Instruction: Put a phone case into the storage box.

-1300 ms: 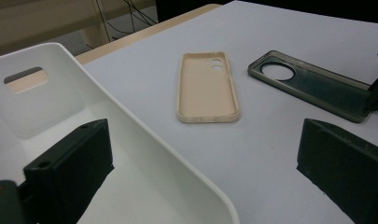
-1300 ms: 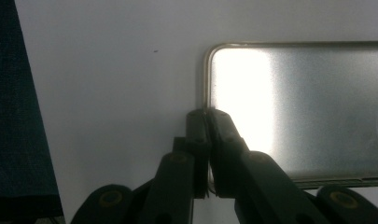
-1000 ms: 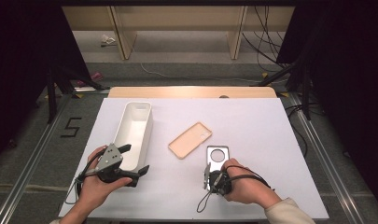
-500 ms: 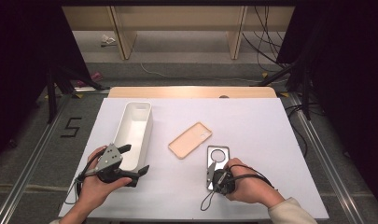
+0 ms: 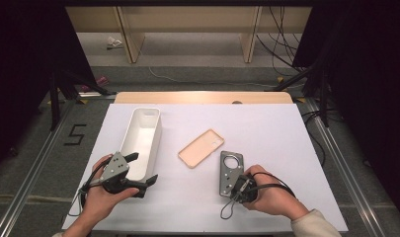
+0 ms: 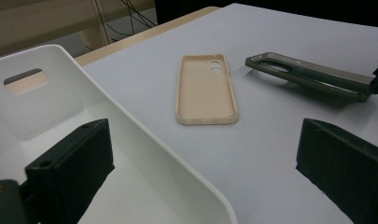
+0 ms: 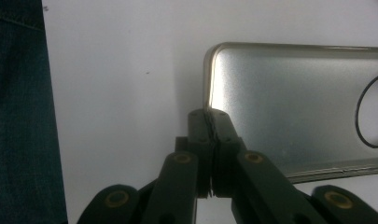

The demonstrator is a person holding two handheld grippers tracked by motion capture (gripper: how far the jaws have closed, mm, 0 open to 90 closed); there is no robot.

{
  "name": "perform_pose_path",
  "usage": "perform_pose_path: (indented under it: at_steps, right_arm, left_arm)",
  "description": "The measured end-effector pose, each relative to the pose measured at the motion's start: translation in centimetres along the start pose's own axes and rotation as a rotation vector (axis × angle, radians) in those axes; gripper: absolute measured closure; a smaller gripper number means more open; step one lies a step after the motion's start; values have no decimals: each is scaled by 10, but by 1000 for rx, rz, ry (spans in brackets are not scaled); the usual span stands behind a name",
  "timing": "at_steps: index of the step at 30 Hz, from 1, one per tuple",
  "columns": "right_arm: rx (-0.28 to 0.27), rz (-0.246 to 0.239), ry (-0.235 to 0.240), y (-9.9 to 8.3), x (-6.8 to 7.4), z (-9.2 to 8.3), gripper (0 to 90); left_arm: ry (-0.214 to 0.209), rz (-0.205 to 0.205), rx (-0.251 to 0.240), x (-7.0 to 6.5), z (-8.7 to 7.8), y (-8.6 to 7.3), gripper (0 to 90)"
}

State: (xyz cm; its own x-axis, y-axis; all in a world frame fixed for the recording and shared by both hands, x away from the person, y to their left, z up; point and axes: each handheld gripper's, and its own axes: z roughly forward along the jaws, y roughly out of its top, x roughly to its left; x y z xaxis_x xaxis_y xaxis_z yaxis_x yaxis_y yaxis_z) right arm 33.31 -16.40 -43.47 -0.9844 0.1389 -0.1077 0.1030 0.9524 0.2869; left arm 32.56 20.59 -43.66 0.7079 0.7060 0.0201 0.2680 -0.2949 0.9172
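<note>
A person at a white table (image 5: 286,148) works two hand-held grippers. The right gripper (image 5: 235,188), near the table's front edge, has its jaws pinched together on the near end wall of a grey phone case (image 5: 230,170); the right gripper view shows the jaws (image 7: 210,122) clamped on the rim of the case (image 7: 289,107), whose round camera hole sits at the far end. In the left gripper view the grey case (image 6: 312,77) lies with its held end raised slightly off the table. A beige phone case (image 5: 201,147) lies open side up just beside it, toward the table's middle, the two apart. The left gripper (image 5: 138,173), held at the front left, has its jaws spread wide and empty, one over the near end of a white bin (image 5: 138,136), the other over the table beside it. The left gripper view looks across the bin's wall (image 6: 144,140) to the beige case (image 6: 206,88).
</note>
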Motion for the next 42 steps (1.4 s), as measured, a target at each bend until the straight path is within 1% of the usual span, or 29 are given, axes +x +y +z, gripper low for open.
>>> perform_pose_path:
  at_steps: [4,5,8,9,11,12,14,16,18,19,20,22,23,25,27,28,29,32,38,39,42]
  right_arm:
    - [-60,24,-40,-2,-1,-6,896]
    - [-83,30,-57,-2,-2,-8,896]
    - [-125,41,-76,-3,-4,-12,896]
    - [-129,46,-79,-4,-4,-13,896]
    - [-165,43,-100,-5,-5,-13,895]
    - [-174,42,-99,-6,-6,-13,895]
    - [-211,44,-112,-6,-6,-13,895]
    - [-242,46,-113,-6,-6,-14,895]
    - [-258,41,-119,-6,-7,-14,895]
    - [-269,52,-126,-7,-7,-14,895]
    - [-266,50,-123,-7,-7,-13,895]
    - [-284,54,-136,-8,-8,-13,895]
    - [-285,51,-135,-8,-8,-13,895]
    - [-308,54,-145,-8,-8,-13,895]
    - [-344,59,-155,-8,-9,-13,895]
    - [-356,55,-153,-8,-9,-13,895]
    - [-382,63,-160,-8,-9,-12,895]
    - [-413,64,-163,-8,-9,-12,895]
    - [-441,62,-171,-7,-8,-12,895]
    - [-445,64,-165,-7,-9,-12,895]
    - [-458,69,-171,-6,-8,-13,895]
  left_arm:
    - [0,3,-1,0,0,0,32]
    - [0,3,-1,0,0,0,32]
    - [0,2,-1,0,0,0,32]
    - [0,2,-2,0,0,0,33]
    - [0,3,-1,0,0,0,33]
    - [1,3,-1,0,0,0,33]
    - [2,2,-1,0,0,0,34]
    - [1,2,0,-1,0,0,35]
    - [1,4,2,-1,0,0,35]
    - [0,4,2,-1,0,0,36]
    - [0,4,2,-1,0,0,37]
    - [-1,8,3,-2,0,0,40]
    - [-2,9,4,-2,0,0,40]
    - [-2,11,5,-2,0,0,41]
    - [-5,10,6,-2,0,0,43]
    - [-5,10,6,-3,1,0,43]
    - [-5,10,6,-3,0,0,44]
    - [-1,10,6,-3,0,0,45]
    - [0,11,6,-3,0,1,47]
    - [2,9,6,-3,0,2,47]
    - [12,-6,0,-4,0,8,58]
